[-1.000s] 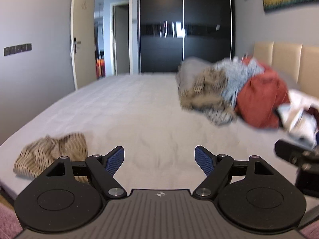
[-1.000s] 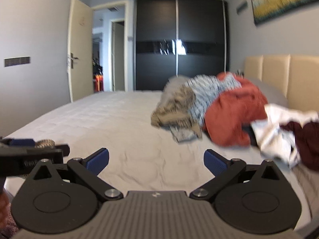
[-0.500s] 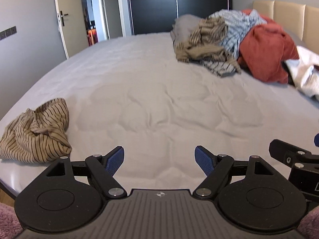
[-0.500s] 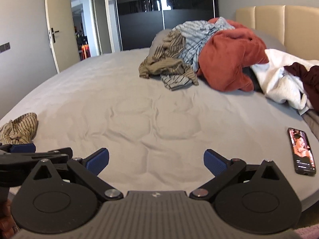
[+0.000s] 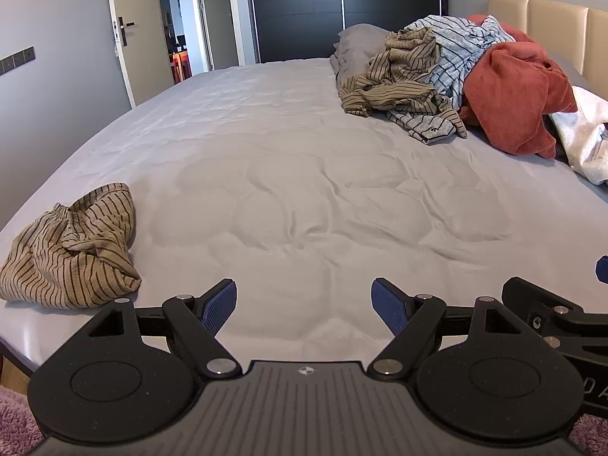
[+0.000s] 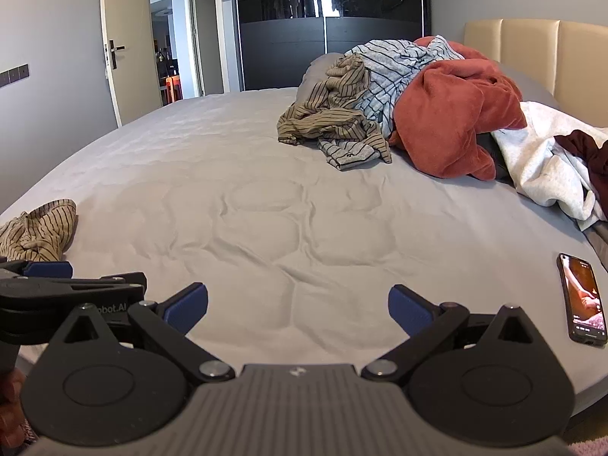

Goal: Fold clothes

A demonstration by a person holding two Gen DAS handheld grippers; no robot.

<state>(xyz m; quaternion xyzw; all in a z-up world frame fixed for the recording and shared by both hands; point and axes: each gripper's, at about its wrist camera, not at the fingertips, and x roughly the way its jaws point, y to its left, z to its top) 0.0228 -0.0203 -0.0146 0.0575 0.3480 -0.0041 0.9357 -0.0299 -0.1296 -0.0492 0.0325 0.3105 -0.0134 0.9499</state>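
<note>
A crumpled tan garment with dark stripes [image 5: 72, 250] [image 6: 38, 233] lies near the bed's front left corner. A heap of clothes sits at the far right: a tan striped piece [image 5: 399, 76] [image 6: 330, 114], a light blue striped shirt [image 5: 452, 53] [image 6: 387, 72], a rust red garment [image 5: 516, 95] [image 6: 452, 121] and a white one [image 5: 581, 140] [image 6: 547, 163]. My left gripper [image 5: 304, 304] hovers open over the bed's front edge, just right of the lone striped garment. My right gripper [image 6: 298, 306] is open beside it, with nothing between its fingers.
The grey quilted bed [image 5: 304, 174] fills both views. A phone [image 6: 583, 300] with a lit screen lies near the front right edge. A beige headboard [image 6: 532, 49] stands at the right, a black wardrobe [image 5: 342, 11] and an open door [image 5: 140, 34] behind. A dark maroon cloth [image 6: 592, 155] rests on the white garment.
Both grippers dropped and tilted down toward the bed within the first half second, bringing the mattress and the phone into view; since then they have kept still. Both stayed open.
</note>
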